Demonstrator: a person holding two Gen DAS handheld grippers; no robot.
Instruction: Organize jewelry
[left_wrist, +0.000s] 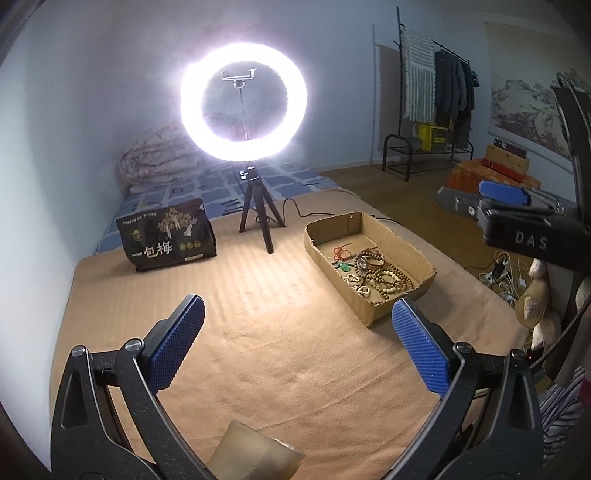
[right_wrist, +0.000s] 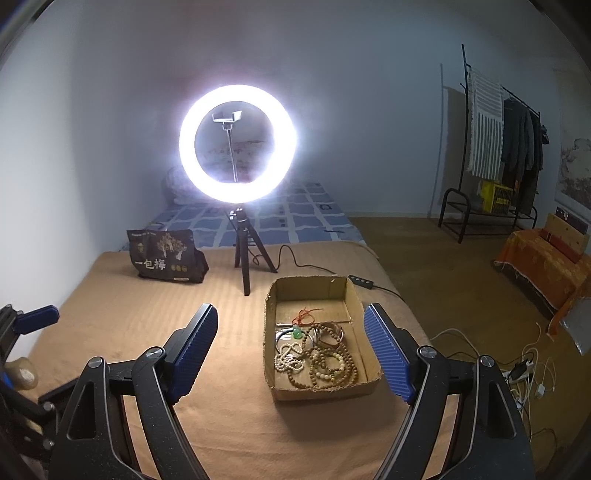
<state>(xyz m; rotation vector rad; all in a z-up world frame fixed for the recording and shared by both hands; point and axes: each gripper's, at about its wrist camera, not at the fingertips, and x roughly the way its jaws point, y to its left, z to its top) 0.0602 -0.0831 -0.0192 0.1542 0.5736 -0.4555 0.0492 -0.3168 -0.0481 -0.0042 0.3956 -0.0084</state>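
A shallow cardboard box (left_wrist: 391, 236) (right_wrist: 354, 299) lies on the tan blanket. It holds a heap of jewelry (left_wrist: 373, 269) (right_wrist: 314, 350): wooden bead strings, pale bead bracelets, metal bangles, a green pendant and a red cord. My left gripper (left_wrist: 297, 332) is open and empty, above the blanket to the left of the box. My right gripper (right_wrist: 290, 341) is open and empty, held above the near half of the box. The right gripper's blue pad also shows at the right edge of the left wrist view (left_wrist: 504, 192).
A lit ring light on a small tripod (left_wrist: 256, 218) (right_wrist: 245, 254) stands behind the box, its cable and remote (right_wrist: 360, 282) trailing right. A black snack bag (left_wrist: 168, 236) (right_wrist: 166, 258) stands at the back left. A clothes rack (right_wrist: 491, 155) and floor cables (right_wrist: 524, 373) are to the right.
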